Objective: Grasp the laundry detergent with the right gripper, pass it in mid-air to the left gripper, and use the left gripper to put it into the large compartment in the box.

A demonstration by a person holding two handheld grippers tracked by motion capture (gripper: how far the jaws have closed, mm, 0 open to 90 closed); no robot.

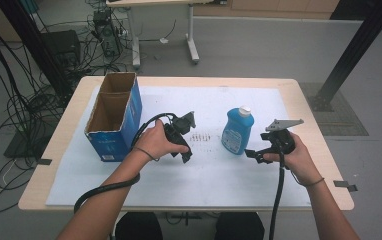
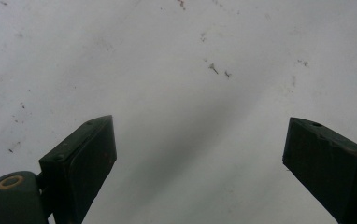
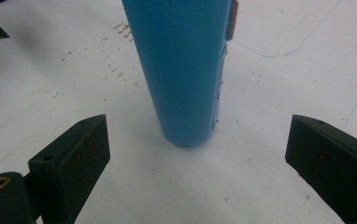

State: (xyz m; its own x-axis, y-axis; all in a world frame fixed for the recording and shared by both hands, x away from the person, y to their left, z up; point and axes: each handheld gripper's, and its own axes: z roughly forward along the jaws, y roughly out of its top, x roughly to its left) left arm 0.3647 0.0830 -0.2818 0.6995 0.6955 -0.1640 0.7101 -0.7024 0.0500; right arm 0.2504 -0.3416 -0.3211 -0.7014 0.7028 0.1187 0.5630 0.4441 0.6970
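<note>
The right gripper [image 1: 255, 155] was held wide open just beside the upright blue bottle [image 1: 237, 131], nothing gripped; the bottle [image 3: 182, 70] was seen ahead of the spread jaws, untouched. The left gripper [image 1: 186, 156] was likewise spread wide, empty, pointed down at the white mat [image 2: 176, 93]. An open cardboard box [image 1: 113, 116] was seen at the left, apparently empty.

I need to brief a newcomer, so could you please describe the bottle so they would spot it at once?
On the white sheet covering the wooden table, look right of the open blue cardboard box. The blue bottle stands upright just ahead of the right gripper; it is the only white-capped container there.
</note>
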